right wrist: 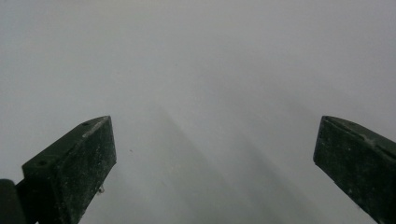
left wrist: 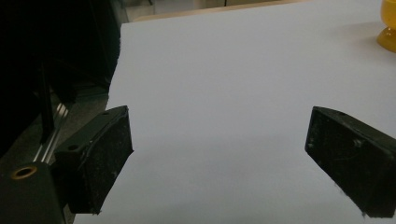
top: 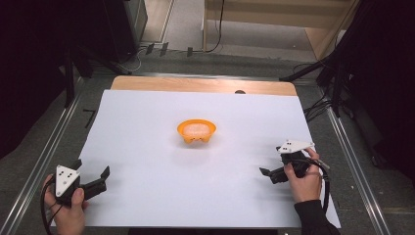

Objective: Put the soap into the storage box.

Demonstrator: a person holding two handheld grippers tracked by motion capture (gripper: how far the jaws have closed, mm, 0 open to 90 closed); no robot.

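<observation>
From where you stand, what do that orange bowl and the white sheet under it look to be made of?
Orange bowl: probably moulded plastic, one even bright colour, smooth with a slight sheen; the pale contents are too blurred to name. White sheet: likely paper or thin matte board, flat, without glare, laid on a wooden tabletop with a pale grain.

White sheet [top: 147,147] covers most of the wooden table [top: 195,84], centre frame. Metal rails [top: 44,161] run down both sides. Cables [top: 313,105] upper right, dark stand [top: 68,78] upper left.

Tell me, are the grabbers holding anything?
No. The left gripper and the right gripper are both open and empty, apart from the orange bowl.
</observation>
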